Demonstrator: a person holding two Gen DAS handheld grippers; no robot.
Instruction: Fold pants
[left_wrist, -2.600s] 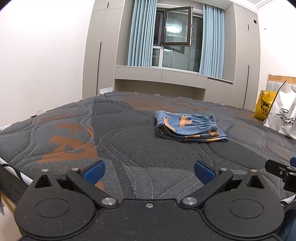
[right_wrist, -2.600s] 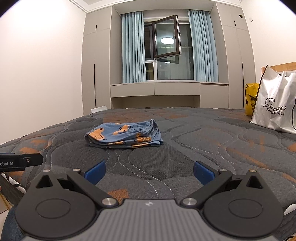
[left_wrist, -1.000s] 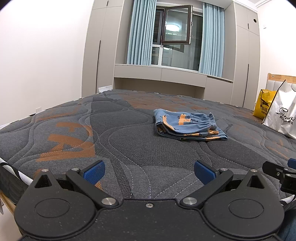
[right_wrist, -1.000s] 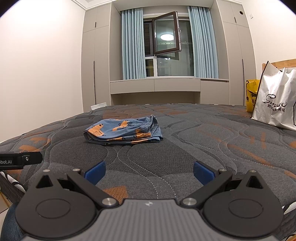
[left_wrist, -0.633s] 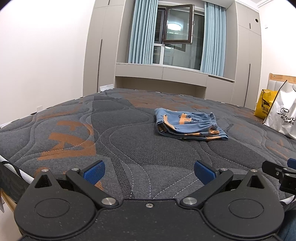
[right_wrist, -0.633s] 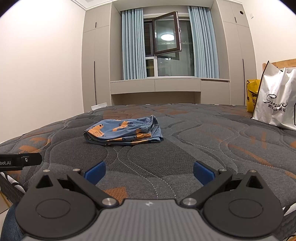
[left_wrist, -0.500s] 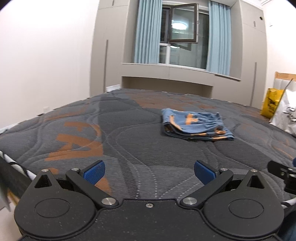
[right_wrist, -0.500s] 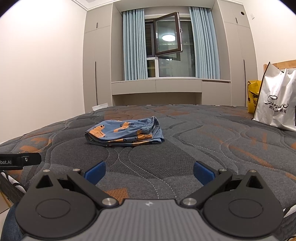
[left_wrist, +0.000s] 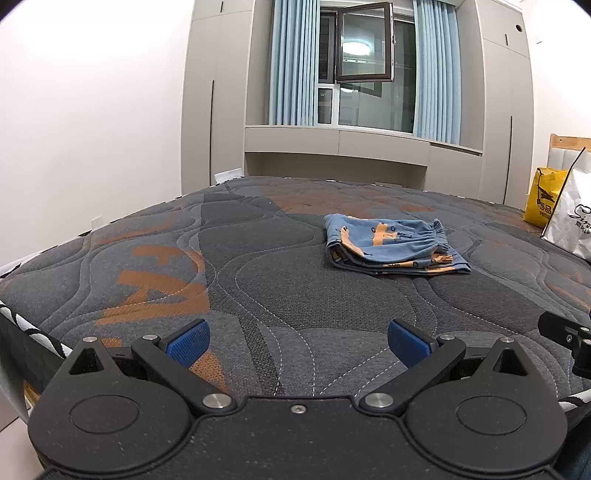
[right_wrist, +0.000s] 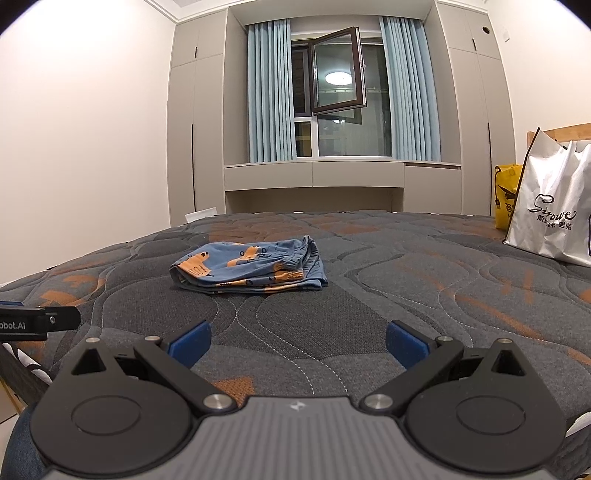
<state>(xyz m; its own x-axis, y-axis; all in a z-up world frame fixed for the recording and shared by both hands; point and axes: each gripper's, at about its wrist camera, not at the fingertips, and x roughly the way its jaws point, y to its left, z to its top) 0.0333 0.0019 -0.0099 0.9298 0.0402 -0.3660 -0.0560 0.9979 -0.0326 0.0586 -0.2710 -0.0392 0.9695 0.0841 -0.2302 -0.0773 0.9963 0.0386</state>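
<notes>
My left gripper (left_wrist: 297, 341) and right gripper (right_wrist: 297, 341) both hang over the near edge of the mattress (left_wrist: 258, 280), each with its blue fingers spread wide and nothing between them. The folded blue pants (right_wrist: 249, 269) with orange print lie well ahead of me, toward the middle of the mattress. A white shopping bag (right_wrist: 554, 218) stands at its right edge.

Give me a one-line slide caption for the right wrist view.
Open right gripper hovers over the mattress, facing folded blue pants.
</notes>
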